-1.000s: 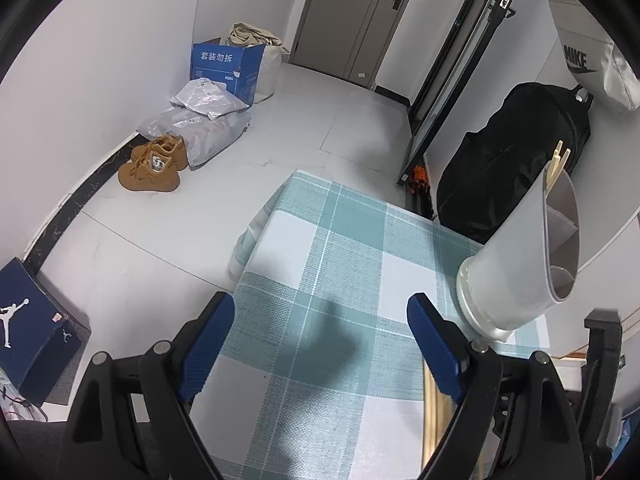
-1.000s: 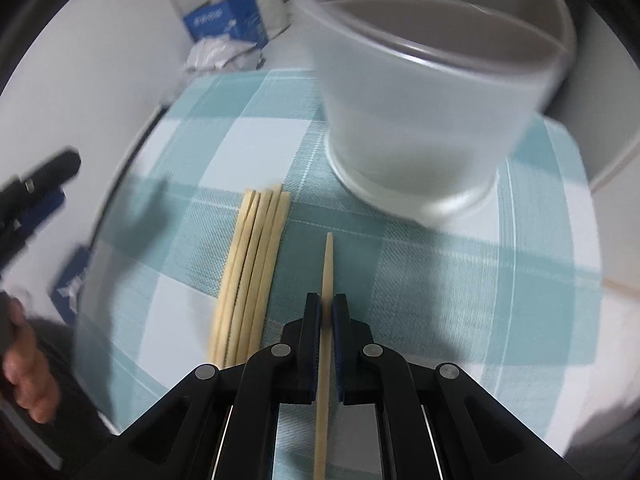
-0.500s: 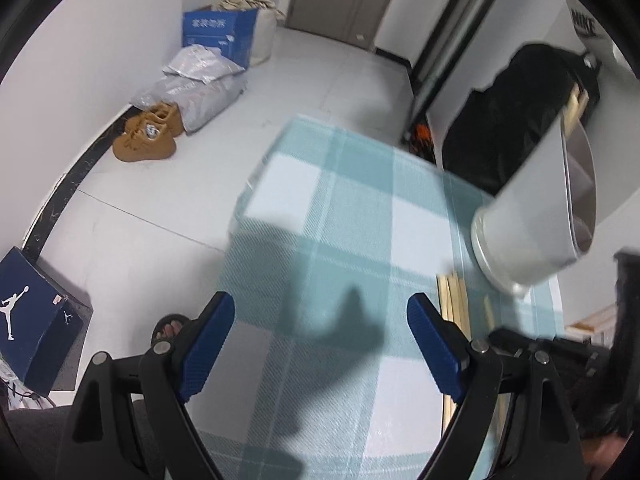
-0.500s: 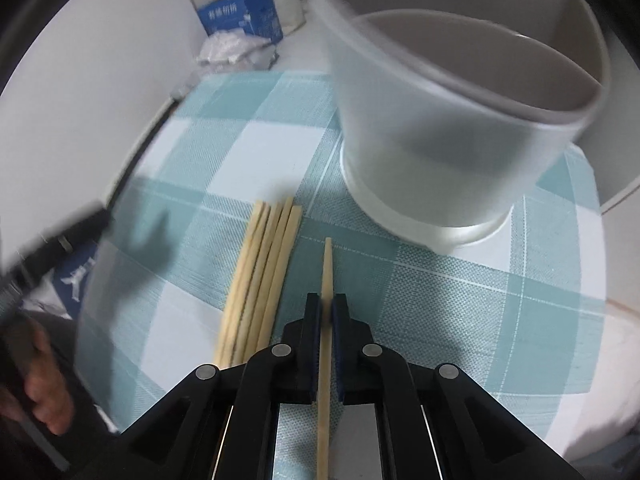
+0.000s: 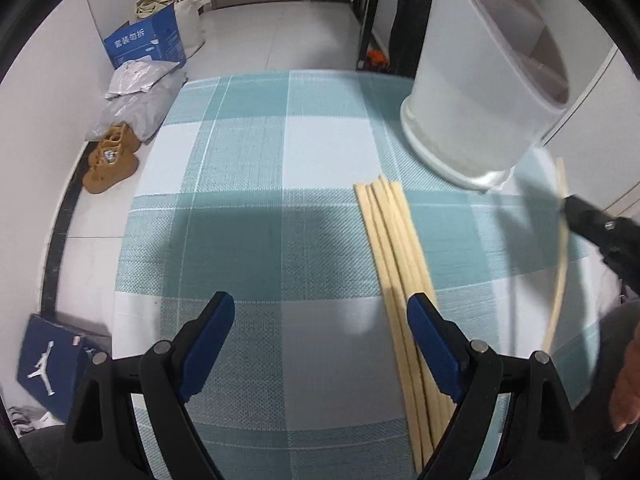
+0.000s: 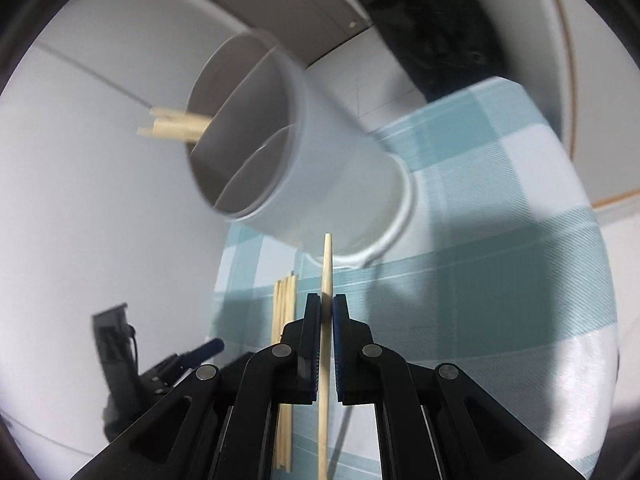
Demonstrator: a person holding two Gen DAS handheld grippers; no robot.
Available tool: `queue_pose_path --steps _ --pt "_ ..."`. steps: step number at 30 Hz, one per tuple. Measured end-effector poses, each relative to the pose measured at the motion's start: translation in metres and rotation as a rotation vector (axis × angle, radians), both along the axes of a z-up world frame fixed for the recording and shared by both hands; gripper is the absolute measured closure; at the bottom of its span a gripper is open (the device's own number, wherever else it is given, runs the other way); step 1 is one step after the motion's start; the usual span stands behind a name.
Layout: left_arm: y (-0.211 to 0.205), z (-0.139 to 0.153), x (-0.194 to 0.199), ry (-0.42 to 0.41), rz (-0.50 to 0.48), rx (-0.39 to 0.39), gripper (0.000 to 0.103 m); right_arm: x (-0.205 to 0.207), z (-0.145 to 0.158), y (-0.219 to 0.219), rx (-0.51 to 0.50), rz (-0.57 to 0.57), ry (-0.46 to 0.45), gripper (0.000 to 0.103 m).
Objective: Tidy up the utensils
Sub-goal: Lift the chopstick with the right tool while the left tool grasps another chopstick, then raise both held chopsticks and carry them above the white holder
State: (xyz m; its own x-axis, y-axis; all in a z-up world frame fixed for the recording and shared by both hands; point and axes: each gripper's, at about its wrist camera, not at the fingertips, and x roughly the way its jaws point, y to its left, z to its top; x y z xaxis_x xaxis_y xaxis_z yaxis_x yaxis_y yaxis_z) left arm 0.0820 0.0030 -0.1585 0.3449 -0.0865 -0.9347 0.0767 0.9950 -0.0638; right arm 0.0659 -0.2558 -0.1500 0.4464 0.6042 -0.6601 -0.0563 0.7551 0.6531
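The right gripper (image 6: 327,314) is pinching one light, stiff, slippery chopstick (image 6: 326,280) mid-shaft; the left gripper (image 5: 320,324) is hovering wide open, empty

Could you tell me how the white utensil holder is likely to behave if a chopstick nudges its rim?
The utensil holder looks tall, thin-walled and nearly empty, so probably light and apt to tip or slide on the checked cloth. Its wider base ring should help somewhat. The chopstick in the right gripper seems stiff enough to push it.
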Motion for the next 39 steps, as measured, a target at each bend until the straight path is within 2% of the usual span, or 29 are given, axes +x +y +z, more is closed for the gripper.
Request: queue_pose_path --steps 3,4,9,11,19,21,23,24,25,27,34,35,36,37,39 --pt "0.002 -0.007 0.001 0.043 0.01 0.044 0.017 -0.002 -0.003 -0.016 0.054 -0.04 0.011 0.098" --pt "0.003 -0.006 0.0 0.04 0.014 0.034 0.018 -0.003 -0.002 -0.019 0.061 -0.05 0.008 0.098" --pt "0.003 -0.002 0.005 0.063 0.042 0.065 0.018 -0.004 0.01 -0.034 0.058 -0.074 -0.035 0.098" --pt "0.0 -0.002 0.009 0.081 0.029 0.077 0.018 -0.002 0.013 -0.026 0.051 -0.088 -0.056 0.098" --pt "-0.006 -0.006 0.03 0.158 -0.013 0.115 0.018 -0.004 0.012 -0.048 0.112 -0.121 -0.051 0.098" --pt "-0.007 -0.007 0.029 0.15 -0.035 0.12 0.019 -0.005 0.016 -0.048 0.113 -0.123 -0.059 0.098" --pt "-0.011 -0.006 0.03 0.147 -0.062 0.102 0.032 -0.003 0.016 -0.047 0.112 -0.123 -0.069 0.098" --pt "-0.013 -0.005 0.032 0.149 -0.075 0.082 0.047 0.0 0.014 -0.045 0.112 -0.122 -0.071 0.098" --pt "-0.016 -0.003 0.033 0.151 -0.095 0.064 0.058 0.001 0.014 -0.045 0.111 -0.12 -0.073 0.098" --pt "-0.021 -0.001 0.037 0.144 -0.124 0.063 0.068 0.004 0.013 -0.044 0.111 -0.12 -0.079 0.098" --pt "-0.021 -0.001 0.046 0.09 -0.136 0.044 0.069 0.003 0.016 -0.041 0.095 -0.109 -0.095 0.098" --pt "-0.022 0.0 0.045 0.085 -0.138 0.043 0.072 0.003 0.017 -0.041 0.087 -0.108 -0.103 0.098" --pt "-0.023 0.001 0.044 0.076 -0.143 0.037 0.088 0.002 0.018 -0.04 0.08 -0.109 -0.109 0.098" --pt "-0.024 0.002 0.043 0.074 -0.143 0.03 0.099 0.002 0.02 -0.04 0.072 -0.108 -0.118 0.098" --pt "-0.023 0.003 0.045 0.078 -0.128 0.004 0.101 0.001 0.021 -0.037 0.061 -0.105 -0.133 0.098"
